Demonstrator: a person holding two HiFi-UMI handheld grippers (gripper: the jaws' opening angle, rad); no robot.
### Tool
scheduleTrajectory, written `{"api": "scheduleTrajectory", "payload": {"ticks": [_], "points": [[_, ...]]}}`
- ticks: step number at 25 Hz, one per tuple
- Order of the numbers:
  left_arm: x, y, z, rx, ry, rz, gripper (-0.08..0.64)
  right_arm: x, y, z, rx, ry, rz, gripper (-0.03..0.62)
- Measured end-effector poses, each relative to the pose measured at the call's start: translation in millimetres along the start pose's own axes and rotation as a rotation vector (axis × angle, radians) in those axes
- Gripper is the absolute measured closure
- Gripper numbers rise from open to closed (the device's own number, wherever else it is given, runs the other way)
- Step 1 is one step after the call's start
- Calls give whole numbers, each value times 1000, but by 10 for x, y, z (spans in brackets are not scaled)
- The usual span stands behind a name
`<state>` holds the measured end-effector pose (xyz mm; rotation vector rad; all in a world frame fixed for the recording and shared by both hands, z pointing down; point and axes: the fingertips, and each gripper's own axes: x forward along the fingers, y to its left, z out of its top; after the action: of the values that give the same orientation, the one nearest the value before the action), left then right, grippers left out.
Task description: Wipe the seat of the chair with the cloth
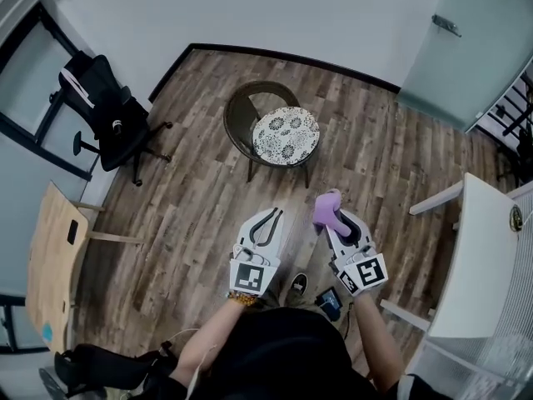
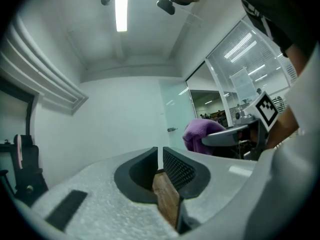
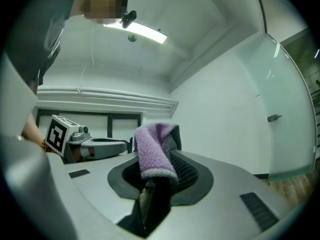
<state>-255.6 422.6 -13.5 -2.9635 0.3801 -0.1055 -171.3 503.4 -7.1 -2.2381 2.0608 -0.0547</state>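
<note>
The purple cloth (image 3: 152, 149) is sitting in the right claw (image 1: 337, 222), which is pinching it near one edge. A thick fold is bulging up over the claw's tips and drooping down across the pads. It is looking like a fleecy, napped towel, so it is probably handling as something light, soft and limp. It is likely folding wherever it is unsupported and giving under pressure rather than pushing back. The nap is probably gripping the ribbed pads well, so slipping out is seeming unlikely. Breakage is not worth worrying about. The present hold close to the edge is leaving a bunched wad beyond the tips. That wad is the part best pressed flat onto the surface. A deeper bite into the middle of the bundle would be giving a firmer pad for rubbing.

The left claw (image 1: 273, 215) is riding just beside the right one, on its left. Its jaws are drawn nearly together with only a thin slit between them, and they are holding nothing.

The chair (image 1: 240, 111) is standing ahead of both claws and well apart from them, on the wooden floor (image 1: 191, 198). Its round patterned seat (image 1: 286, 133) is facing up, ahead of the right claw and a little to its left. No wiping contact is happening yet, since the cloth is hanging in the air, clear of the seat.
</note>
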Motion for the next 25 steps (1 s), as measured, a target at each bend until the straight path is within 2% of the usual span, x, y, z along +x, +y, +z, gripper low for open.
{"api": "scheduleTrajectory", "payload": {"ticks": [8, 15, 19, 22, 25], "points": [[625, 357, -388, -54, 30, 57, 515, 635, -460, -204, -6, 62, 56, 492], [1393, 1057, -482, -93, 13, 108, 515, 1563, -829, -133, -55, 126, 120, 492], [1813, 1461, -533, -56, 2, 117, 515, 2125, -1087, -121, -49, 141, 128, 492], [1996, 1742, -625, -120, 22, 158, 515, 2464, -1216, -177, -35, 163, 129, 492], [2187, 1957, -755, -146, 44, 181, 515, 2784, -1355, -230, -27, 174, 149, 492]]}}
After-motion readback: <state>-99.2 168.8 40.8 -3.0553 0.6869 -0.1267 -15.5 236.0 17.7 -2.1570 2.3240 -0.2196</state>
